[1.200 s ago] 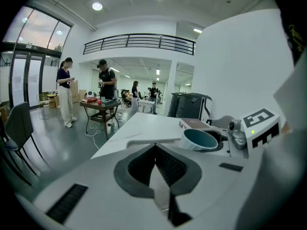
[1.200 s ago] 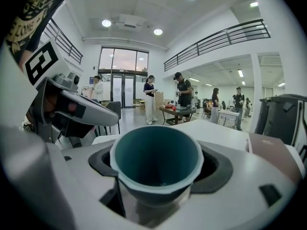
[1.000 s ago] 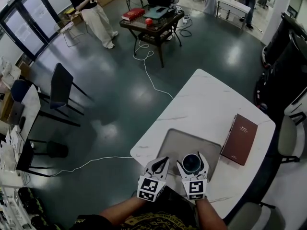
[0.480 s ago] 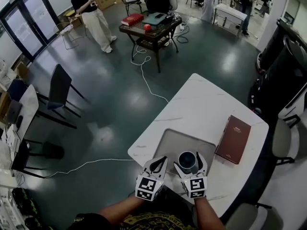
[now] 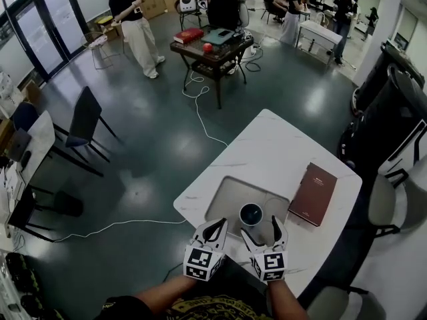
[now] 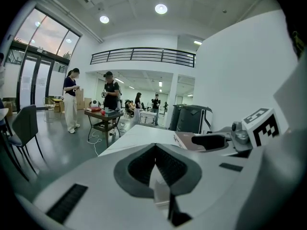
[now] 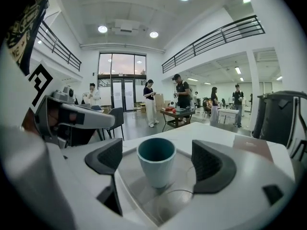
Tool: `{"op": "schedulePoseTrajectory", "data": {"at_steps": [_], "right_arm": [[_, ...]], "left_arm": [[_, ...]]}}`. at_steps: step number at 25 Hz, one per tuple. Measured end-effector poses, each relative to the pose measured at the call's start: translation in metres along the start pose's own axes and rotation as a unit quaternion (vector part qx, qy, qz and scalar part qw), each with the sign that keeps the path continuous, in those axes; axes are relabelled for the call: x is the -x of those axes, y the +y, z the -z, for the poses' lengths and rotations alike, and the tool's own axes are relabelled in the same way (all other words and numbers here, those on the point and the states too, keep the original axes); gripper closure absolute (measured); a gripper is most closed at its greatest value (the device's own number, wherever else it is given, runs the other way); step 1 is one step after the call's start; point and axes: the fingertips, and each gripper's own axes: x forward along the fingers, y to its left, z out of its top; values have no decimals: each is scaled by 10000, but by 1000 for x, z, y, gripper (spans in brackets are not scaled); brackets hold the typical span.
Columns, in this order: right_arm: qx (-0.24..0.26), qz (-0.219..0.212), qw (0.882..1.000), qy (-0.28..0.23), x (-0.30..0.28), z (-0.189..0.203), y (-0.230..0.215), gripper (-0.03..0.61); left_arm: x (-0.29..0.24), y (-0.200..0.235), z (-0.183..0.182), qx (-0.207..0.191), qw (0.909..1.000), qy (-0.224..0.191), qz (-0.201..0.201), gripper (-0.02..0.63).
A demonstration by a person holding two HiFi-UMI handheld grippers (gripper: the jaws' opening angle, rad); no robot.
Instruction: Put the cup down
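Note:
A pale blue cup (image 5: pixel 251 213) stands upright on a grey mat (image 5: pixel 225 202) near the front edge of the white table (image 5: pixel 273 145). My right gripper (image 5: pixel 261 230) sits just behind it, open. Its jaws have just been opening, and they now stand wide off the cup. In the right gripper view the cup (image 7: pixel 156 160) rises between and beyond the two dark pads (image 7: pixel 211 164), touching neither. My left gripper (image 5: pixel 215 228) hangs beside the right one, left of the cup, shut with nothing in it. Its pads (image 6: pixel 156 164) meet at the tip.
A brown book (image 5: pixel 312 185) lies on the table to the right of the mat. A white cable (image 5: pixel 200 115) runs across the floor to a low table (image 5: pixel 213 45), where people stand. A black chair (image 5: pixel 83 122) stands at the left and dark bins (image 5: pixel 390 119) at the right.
The right gripper's jaws have spread off the cup and drawn back towards me. The cup now stands free on the mat. The left gripper has drawn back too.

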Motion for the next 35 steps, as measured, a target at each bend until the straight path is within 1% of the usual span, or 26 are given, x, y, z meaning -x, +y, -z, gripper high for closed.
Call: {"op": "schedulePoseTrajectory", "data": {"at_steps": [4, 7, 9, 12, 13, 15, 20, 23, 26, 30, 33, 35], "right_arm": [[25, -175, 9997, -145, 23, -12, 7, 134], [139, -212, 9994, -236, 44, -18, 13, 287], [228, -253, 9990, -278, 57, -19, 16, 361], [311, -293, 9986, -308, 77, -23, 20, 496], [316, -311, 9985, -308, 85, -25, 21, 533], [291, -362, 9984, -318, 101, -26, 26, 572], [323, -575, 9971, -371, 136, -18, 45, 572], [355, -665, 9963, -410, 157, -10, 56, 572], [368, -719, 9959, -419, 177, -11, 67, 572], [347, -685, 9960, -458, 204, -18, 76, 572], [317, -576, 9964, -541, 219, -27, 80, 572], [245, -564, 9964, -580, 227, -24, 84, 572]], "left_arm": [[18, -20, -4, 11, 9999, -98, -58, 603], [32, -36, -5, 11, 9998, -178, -108, 603], [40, -45, -5, -15, 9996, -245, -154, 603], [53, -61, -4, -15, 9992, -335, -222, 603], [58, -68, -4, -5, 9991, -365, -236, 603], [72, -80, -3, 22, 9987, -413, -292, 603], [107, -100, 17, 150, 9971, -374, -638, 603], [131, -117, 28, 244, 9965, -435, -667, 603], [157, -133, 32, 258, 9963, -431, -703, 603], [180, -147, 29, 153, 9964, -398, -727, 603], [194, -156, 18, -35, 9967, -491, -643, 603], [201, -162, 15, -134, 9969, -533, -571, 603]]}}
